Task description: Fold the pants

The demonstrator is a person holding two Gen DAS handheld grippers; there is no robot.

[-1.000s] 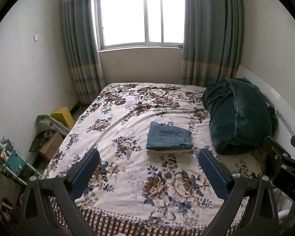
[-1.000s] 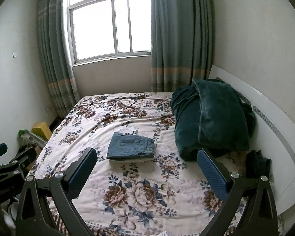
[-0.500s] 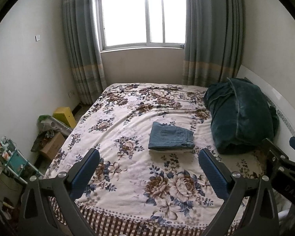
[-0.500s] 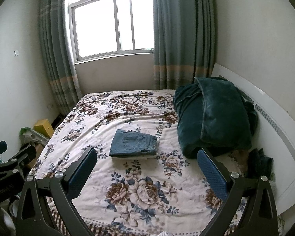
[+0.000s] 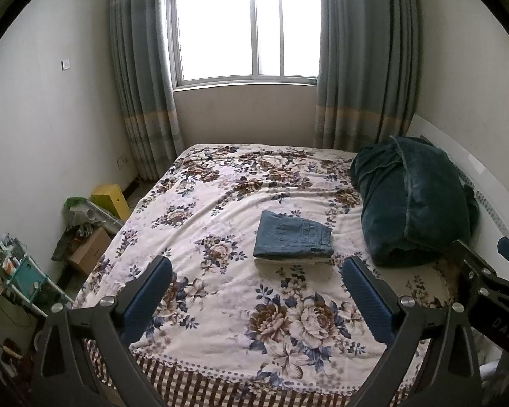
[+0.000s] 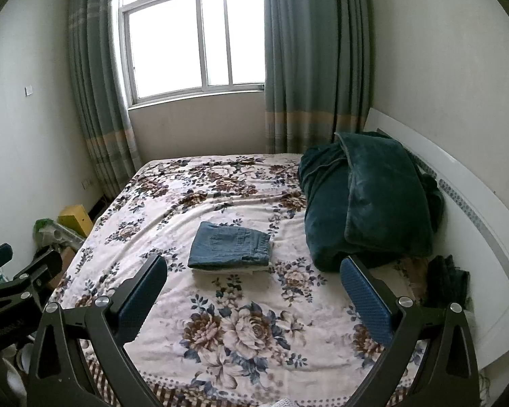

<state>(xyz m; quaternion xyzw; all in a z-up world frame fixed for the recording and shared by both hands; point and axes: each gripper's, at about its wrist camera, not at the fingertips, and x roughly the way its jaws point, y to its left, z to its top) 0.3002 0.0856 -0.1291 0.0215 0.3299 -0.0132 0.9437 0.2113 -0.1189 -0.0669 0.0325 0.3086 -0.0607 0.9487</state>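
In the middle of the bed (image 5: 220,305), on its floral bedspread, the jeans (image 5: 292,235) lie folded into a compact rectangle, a back pocket facing up, squared on top of what looks like a pale folded garment, though only its edge shows. The folding itself appears finished; both grippers are held back over the foot of the bed, well apart from the denim. The left gripper (image 5: 256,291) has its jaws spread wide and holds nothing, and the right gripper (image 6: 252,288) is likewise wide and empty. Any next move would be small: a pat or a tidy of the stack's edges. A dark green blanket (image 6: 370,200) is heaped near the headboard (image 6: 475,210). The underside layers of the jeans are hidden.
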